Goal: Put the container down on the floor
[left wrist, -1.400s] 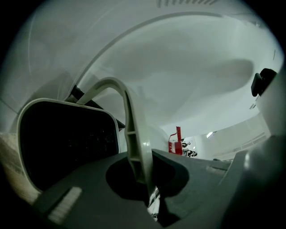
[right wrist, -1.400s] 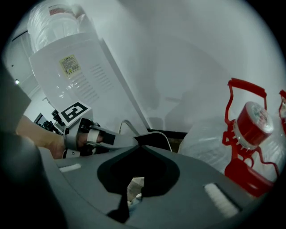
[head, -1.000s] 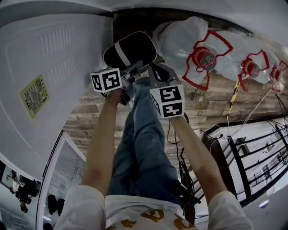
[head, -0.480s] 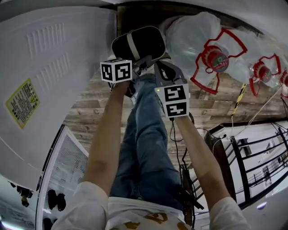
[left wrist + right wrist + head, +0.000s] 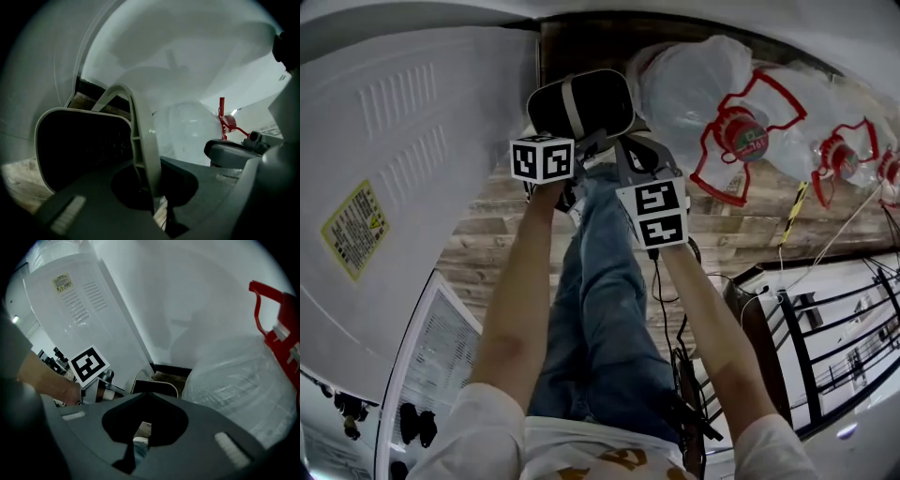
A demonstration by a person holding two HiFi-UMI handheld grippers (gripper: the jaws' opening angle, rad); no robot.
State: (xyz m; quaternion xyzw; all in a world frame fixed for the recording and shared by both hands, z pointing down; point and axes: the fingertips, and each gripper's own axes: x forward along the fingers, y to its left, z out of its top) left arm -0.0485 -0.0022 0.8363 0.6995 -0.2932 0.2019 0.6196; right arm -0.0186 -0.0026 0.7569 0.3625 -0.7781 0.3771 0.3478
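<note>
Cool, even light fills the room, and from overhead the white cabinet (image 5: 403,159) at the left glows pale without harsh glare. The wide lens bows every straight edge near the rim of the view. The clear water bottle (image 5: 694,84) carries a soft sheen. Looking along the left gripper (image 5: 152,197), it is dim: black corners, the jaws near-black and soft with closeness, the container (image 5: 79,145) a dark hollow, faint shadows smudging the wall (image 5: 187,42). Along the right gripper (image 5: 140,439) it is brighter. A soft grey shadow lies on the wall, and the jaws are blurred and murky up close.
</note>
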